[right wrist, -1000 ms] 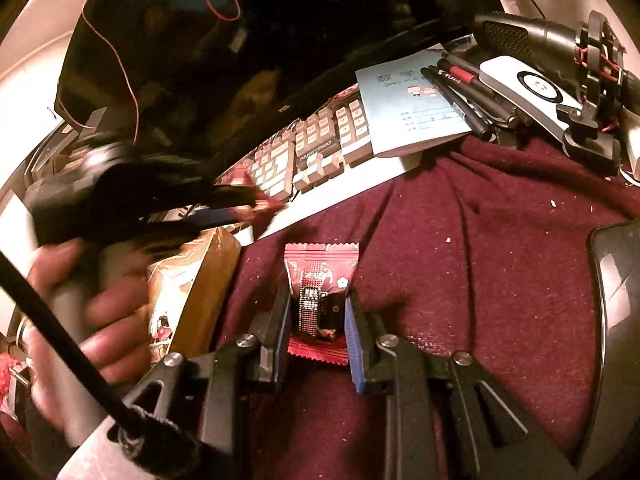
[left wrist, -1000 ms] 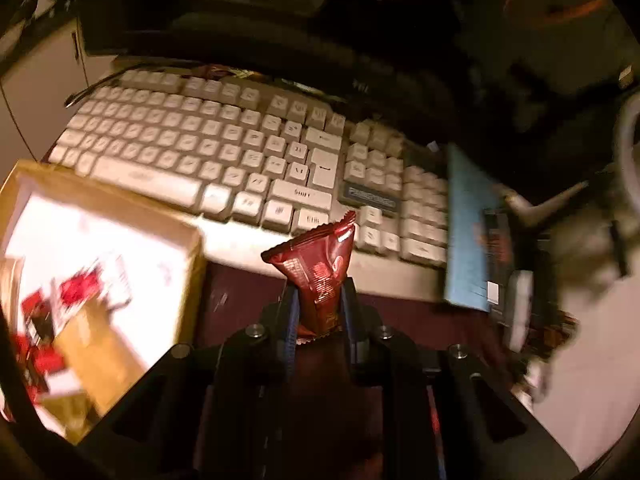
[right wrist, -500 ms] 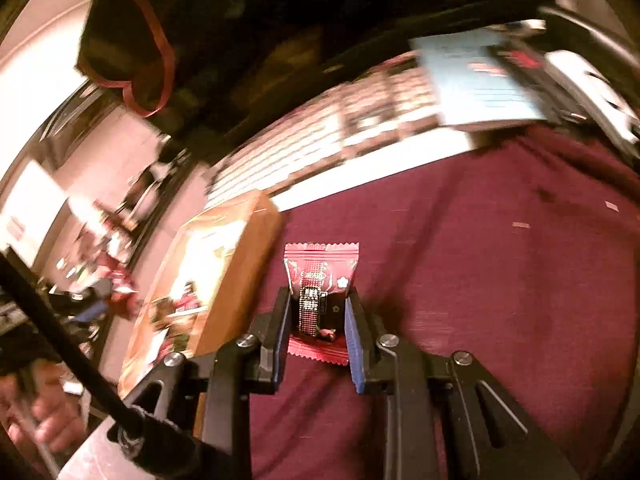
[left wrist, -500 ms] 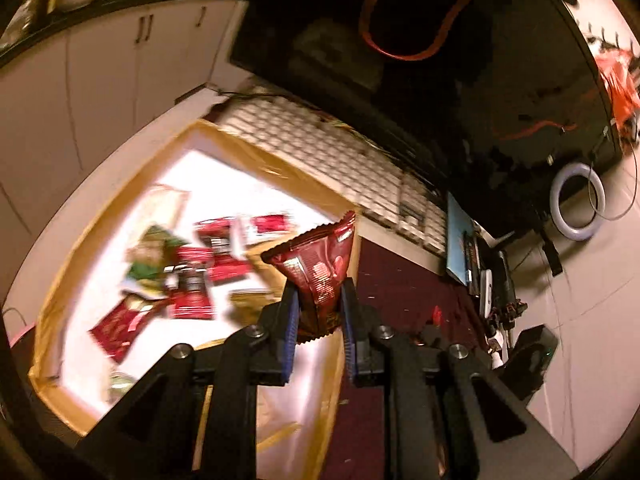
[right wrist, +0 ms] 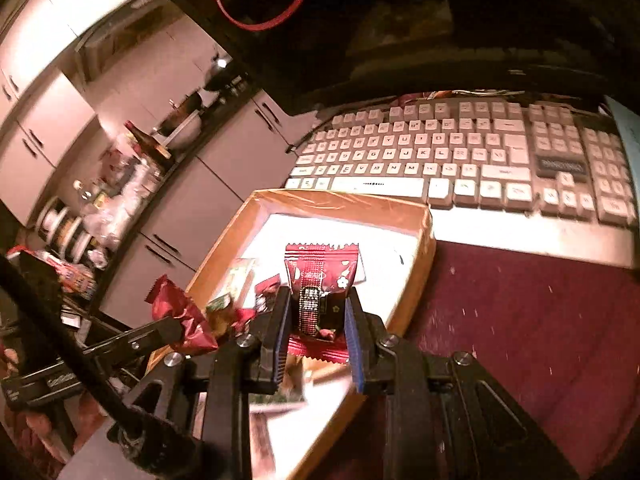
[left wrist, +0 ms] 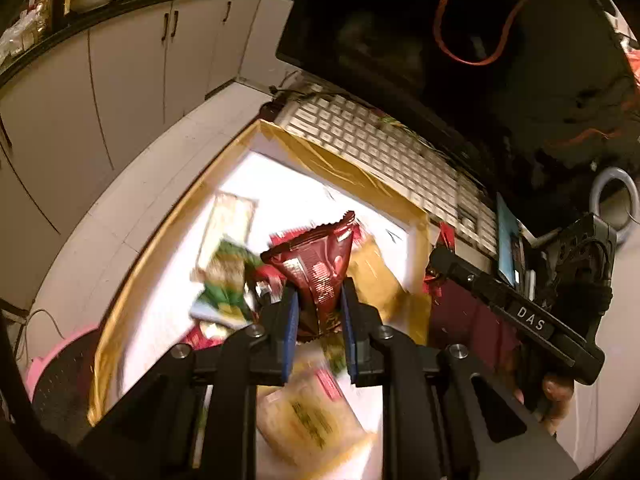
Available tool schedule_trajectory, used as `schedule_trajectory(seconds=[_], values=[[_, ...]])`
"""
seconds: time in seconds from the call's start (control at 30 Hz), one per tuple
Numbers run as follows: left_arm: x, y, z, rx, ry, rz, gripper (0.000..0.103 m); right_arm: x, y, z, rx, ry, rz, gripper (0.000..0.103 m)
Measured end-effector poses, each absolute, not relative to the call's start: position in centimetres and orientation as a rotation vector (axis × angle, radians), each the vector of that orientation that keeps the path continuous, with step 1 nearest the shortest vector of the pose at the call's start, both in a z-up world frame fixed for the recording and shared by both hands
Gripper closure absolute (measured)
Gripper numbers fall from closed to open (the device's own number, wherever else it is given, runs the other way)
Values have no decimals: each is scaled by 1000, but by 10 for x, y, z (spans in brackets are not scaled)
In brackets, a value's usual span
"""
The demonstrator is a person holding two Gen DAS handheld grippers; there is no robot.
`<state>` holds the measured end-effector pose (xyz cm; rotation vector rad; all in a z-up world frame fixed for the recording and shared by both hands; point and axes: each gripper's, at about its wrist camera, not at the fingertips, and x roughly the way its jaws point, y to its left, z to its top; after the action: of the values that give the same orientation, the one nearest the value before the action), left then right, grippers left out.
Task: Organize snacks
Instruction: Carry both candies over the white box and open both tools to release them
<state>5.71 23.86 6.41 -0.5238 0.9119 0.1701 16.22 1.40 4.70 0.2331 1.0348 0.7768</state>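
My left gripper (left wrist: 318,312) is shut on a dark red snack packet (left wrist: 318,264) and holds it above the cardboard box (left wrist: 332,160), which has a white floor and several snack packets inside. My right gripper (right wrist: 318,324) is shut on a red snack packet with a black patterned strip (right wrist: 320,276), held over the near right part of the same box (right wrist: 424,252). The left gripper with its packet (right wrist: 180,316) shows at the left in the right wrist view. The right gripper's body (left wrist: 516,312) shows at the right in the left wrist view.
A white keyboard (right wrist: 460,156) lies just behind the box, under a dark monitor (left wrist: 440,40). A maroon cloth (right wrist: 520,320) covers the table right of the box. A blue paper (left wrist: 506,248) and a ring light (left wrist: 612,204) are at the far right. Kitchen cabinets (left wrist: 120,72) stand to the left.
Both grippers have swung left from over the maroon cloth to above the box, each still holding its packet. The box interior now fills the middle of both views.
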Motion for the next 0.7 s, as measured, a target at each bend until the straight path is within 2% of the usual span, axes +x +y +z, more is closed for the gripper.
schedule_trajectory(seconds=[0.37,0.6,0.67,0.7], values=[[131,262,32,-443,1021,292,82,194,41,16,175,1122,701,79],[131,261,20,-408,1039,326,79,190,54,17,86,1093,672,76],[125,259,24,-403,1024,310,68,191,55,17,91,1094,682,74],[120,255,27,-389,1005,296,55,191,56,17,97,1095,694,71]])
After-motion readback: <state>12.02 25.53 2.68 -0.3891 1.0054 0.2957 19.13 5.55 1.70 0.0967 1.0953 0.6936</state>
